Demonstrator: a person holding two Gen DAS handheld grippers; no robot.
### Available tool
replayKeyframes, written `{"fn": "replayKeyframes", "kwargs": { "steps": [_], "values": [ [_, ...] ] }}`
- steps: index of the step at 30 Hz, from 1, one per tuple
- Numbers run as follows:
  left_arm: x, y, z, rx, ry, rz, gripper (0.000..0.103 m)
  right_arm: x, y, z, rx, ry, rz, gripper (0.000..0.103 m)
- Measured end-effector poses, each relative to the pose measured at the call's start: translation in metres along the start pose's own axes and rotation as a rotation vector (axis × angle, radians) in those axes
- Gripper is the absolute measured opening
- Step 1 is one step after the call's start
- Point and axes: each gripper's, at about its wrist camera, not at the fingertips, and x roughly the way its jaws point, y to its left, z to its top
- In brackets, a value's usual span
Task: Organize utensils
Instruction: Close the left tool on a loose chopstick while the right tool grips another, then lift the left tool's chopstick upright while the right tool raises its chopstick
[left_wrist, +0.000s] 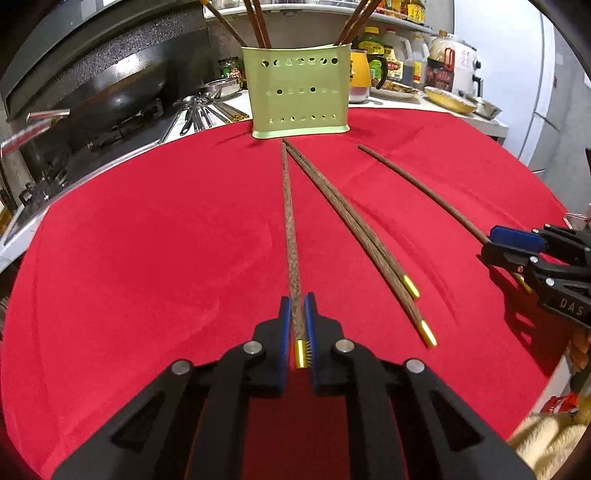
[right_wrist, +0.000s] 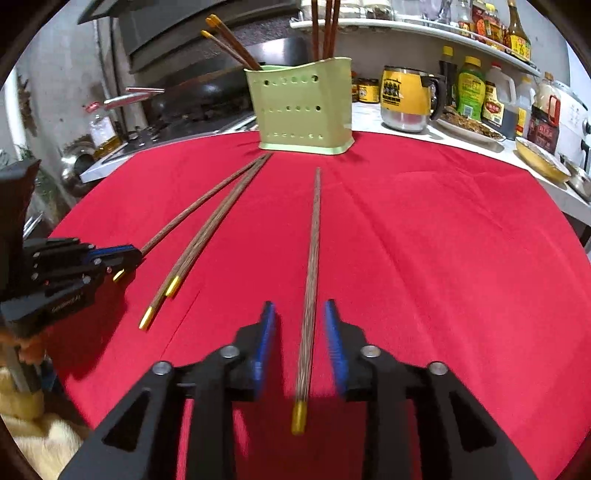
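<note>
Left gripper (left_wrist: 297, 314) clamped on a gold-capped wooden chopstick (left_wrist: 290, 236) lying on the red cloth (left_wrist: 147, 258); right gripper (right_wrist: 300, 321) parted, pads clear of a second chopstick (right_wrist: 312, 258) lying between them; two more chopsticks (left_wrist: 354, 229) side by side between those; all tips pointing toward the green holder (left_wrist: 299, 92), already stocked with upright chopsticks.

On the desk (left_wrist: 147, 240), four chopsticks lie before the holder (left_wrist: 299, 92): one (left_wrist: 291, 229) leftmost, a pair (left_wrist: 354, 229) beside it, another (left_wrist: 424, 192) rightmost. More chopsticks (right_wrist: 325, 29) stand in the holder.
</note>
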Motion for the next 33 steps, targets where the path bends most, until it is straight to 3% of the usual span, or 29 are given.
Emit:
{"fn": "replayKeyframes", "kwargs": {
  "steps": [10, 12, 14, 16, 21, 24, 28, 29, 31, 33],
  "values": [
    [-0.012, 0.005, -0.018, -0.025, -0.030, -0.053, 0.008, -0.019, 0.009, -0.023, -0.022, -0.048, -0.041, 0.031],
    [-0.014, 0.005, -0.021, -0.025, -0.031, -0.062, 0.010, -0.023, 0.011, -0.027, -0.020, -0.051, -0.049, 0.031],
    [-0.016, 0.003, -0.023, -0.029, -0.034, -0.077, 0.021, -0.025, 0.012, -0.030, -0.018, -0.057, -0.058, 0.030],
    [-0.017, 0.001, -0.025, -0.027, -0.038, -0.077, 0.025, -0.027, 0.012, -0.033, -0.008, -0.068, -0.064, 0.027],
    [-0.013, -0.004, -0.023, -0.032, -0.046, -0.036, 0.025, -0.028, 0.011, -0.036, -0.002, -0.088, -0.072, 0.018],
    [-0.012, -0.006, -0.023, -0.023, -0.049, -0.001, 0.021, -0.028, 0.010, -0.037, 0.009, -0.098, -0.070, 0.017],
    [-0.013, -0.007, -0.024, -0.012, -0.056, 0.054, 0.007, -0.026, 0.011, -0.038, 0.006, -0.115, -0.079, 0.017],
    [-0.014, -0.005, -0.025, -0.018, -0.057, 0.054, 0.007, -0.026, 0.011, -0.038, 0.011, -0.120, -0.079, 0.017],
    [-0.016, -0.002, -0.026, -0.032, -0.060, 0.038, 0.007, -0.026, 0.010, -0.038, 0.024, -0.121, -0.077, 0.007],
    [-0.019, -0.001, -0.027, -0.040, -0.066, 0.014, 0.007, -0.028, 0.009, -0.038, 0.041, -0.117, -0.073, 0.007]
  ]
}}
